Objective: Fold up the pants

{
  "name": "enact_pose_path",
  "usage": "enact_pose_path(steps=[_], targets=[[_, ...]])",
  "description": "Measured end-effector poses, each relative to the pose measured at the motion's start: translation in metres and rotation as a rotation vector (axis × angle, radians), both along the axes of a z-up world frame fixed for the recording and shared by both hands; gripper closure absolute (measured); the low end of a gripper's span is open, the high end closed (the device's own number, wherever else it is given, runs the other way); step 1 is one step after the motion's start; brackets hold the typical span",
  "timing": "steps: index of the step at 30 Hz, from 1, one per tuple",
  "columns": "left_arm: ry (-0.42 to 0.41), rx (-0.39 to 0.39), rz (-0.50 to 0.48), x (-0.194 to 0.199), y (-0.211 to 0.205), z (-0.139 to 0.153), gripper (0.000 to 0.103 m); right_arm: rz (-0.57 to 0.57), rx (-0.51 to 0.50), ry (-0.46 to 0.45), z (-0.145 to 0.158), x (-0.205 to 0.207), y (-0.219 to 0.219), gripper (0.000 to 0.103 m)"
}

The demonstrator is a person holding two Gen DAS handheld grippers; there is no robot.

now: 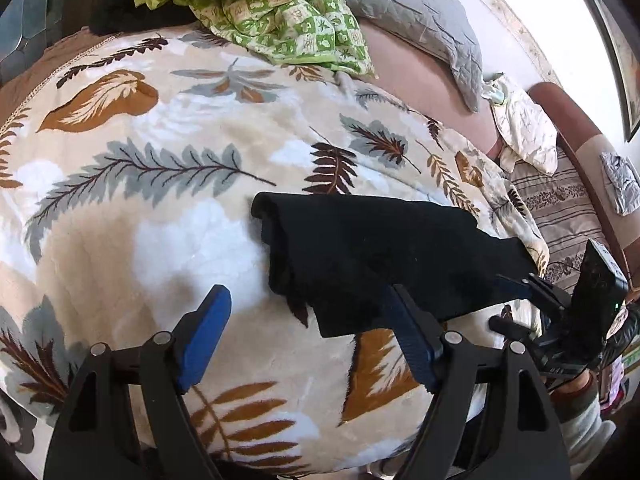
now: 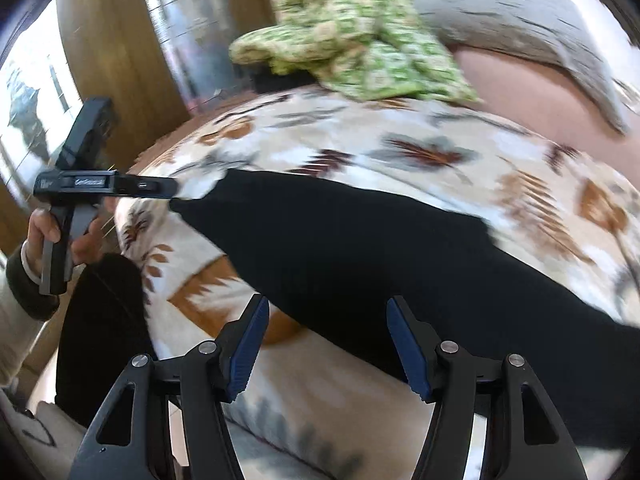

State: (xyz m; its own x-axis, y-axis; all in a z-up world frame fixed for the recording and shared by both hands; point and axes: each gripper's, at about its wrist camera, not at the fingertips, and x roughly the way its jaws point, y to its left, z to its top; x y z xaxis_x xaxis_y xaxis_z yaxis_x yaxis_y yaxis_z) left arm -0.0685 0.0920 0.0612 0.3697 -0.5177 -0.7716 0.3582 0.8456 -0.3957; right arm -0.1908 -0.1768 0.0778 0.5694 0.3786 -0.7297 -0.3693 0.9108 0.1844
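- black pants (image 1: 372, 264): one item, lying on the leaf-print blanket (image 1: 160, 184) over the bed, near its front edge. in the left wrist view they read as a narrow stacked band with a doubled edge at the left end, so at least one lengthwise fold looks done; the band is long in both views, so the crosswise folds appear left to do.
- pants, far end: in the right wrist view the dark cloth runs past the right border of the frame; whether it drapes off the bed there cannot be told.
- left gripper (image 1: 304, 340): jaws wide apart, nothing between the blue pads; the right finger stands over the near edge of the pants, whether touching cannot be told.
- right gripper (image 2: 328, 344): jaws apart, nothing clamped, poised over the near edge of the pants; view blurred.
- green patterned cloth (image 1: 256, 8): bunched at the far side of the bed, well apart from the pants.
- grey quilted pillow (image 1: 424, 16): beside the green cloth, against the far edge.
- containers: none seen in either view; no basket, box or drawer to receive the folded pants.
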Motion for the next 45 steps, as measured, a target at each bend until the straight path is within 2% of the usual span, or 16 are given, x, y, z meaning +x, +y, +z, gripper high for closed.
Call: enact_pose_path(steps=[6,11,13,14,15,18,26,28,31,34,37,39,40,43,45], targets=[[0.075,-0.011,-0.046,0.005,-0.007,-0.007,0.023,0.129,-0.009,-0.046,0.000,0.023,0.067,0.039],[0.089,-0.009,-0.106,0.002,-0.019,-0.011,0.023,0.176,-0.025,-0.079,-0.010,0.036,0.093,0.040],[0.090,-0.009,-0.122,0.004,-0.025,-0.011,0.023,0.163,-0.049,-0.065,-0.019,0.045,0.097,0.051],[0.090,-0.008,-0.130,0.006,-0.029,-0.011,0.023,0.155,-0.051,-0.049,-0.022,0.050,0.096,0.073],[0.087,-0.007,-0.135,0.008,-0.032,-0.011,0.023,0.144,-0.043,-0.037,-0.025,0.052,0.094,0.085],[0.067,-0.009,-0.154,0.016,-0.043,-0.006,0.023,0.114,0.017,-0.030,-0.021,0.054,0.082,0.092],[-0.044,-0.020,-0.187,0.041,-0.061,0.022,0.023,0.034,0.137,-0.055,0.003,0.054,0.064,0.093],[-0.043,-0.009,-0.183,0.047,-0.060,0.020,0.023,0.002,0.170,-0.068,0.004,0.054,0.064,0.093],[-0.019,0.019,-0.143,0.054,-0.049,0.009,0.023,0.003,0.178,-0.026,-0.009,0.057,0.073,0.093],[0.013,0.041,-0.068,0.057,-0.028,-0.003,0.023,0.018,0.123,0.018,-0.032,0.059,0.088,0.087],[0.033,0.049,-0.007,0.055,-0.005,-0.010,0.023,0.016,0.105,-0.014,-0.035,0.052,0.088,0.077],[0.037,0.046,0.028,0.052,0.006,-0.011,0.023,0.028,0.092,-0.038,-0.031,0.046,0.090,0.040],[0.039,0.045,0.047,0.052,0.012,-0.011,0.023,0.040,0.078,-0.060,-0.027,0.043,0.092,0.034],[0.032,0.045,0.094,0.050,0.022,-0.012,0.023,0.078,0.005,-0.092,-0.024,0.039,0.106,0.032],[0.029,0.052,0.104,0.049,0.024,-0.012,0.023,0.092,-0.100,-0.087,-0.032,0.043,0.122,0.032]])
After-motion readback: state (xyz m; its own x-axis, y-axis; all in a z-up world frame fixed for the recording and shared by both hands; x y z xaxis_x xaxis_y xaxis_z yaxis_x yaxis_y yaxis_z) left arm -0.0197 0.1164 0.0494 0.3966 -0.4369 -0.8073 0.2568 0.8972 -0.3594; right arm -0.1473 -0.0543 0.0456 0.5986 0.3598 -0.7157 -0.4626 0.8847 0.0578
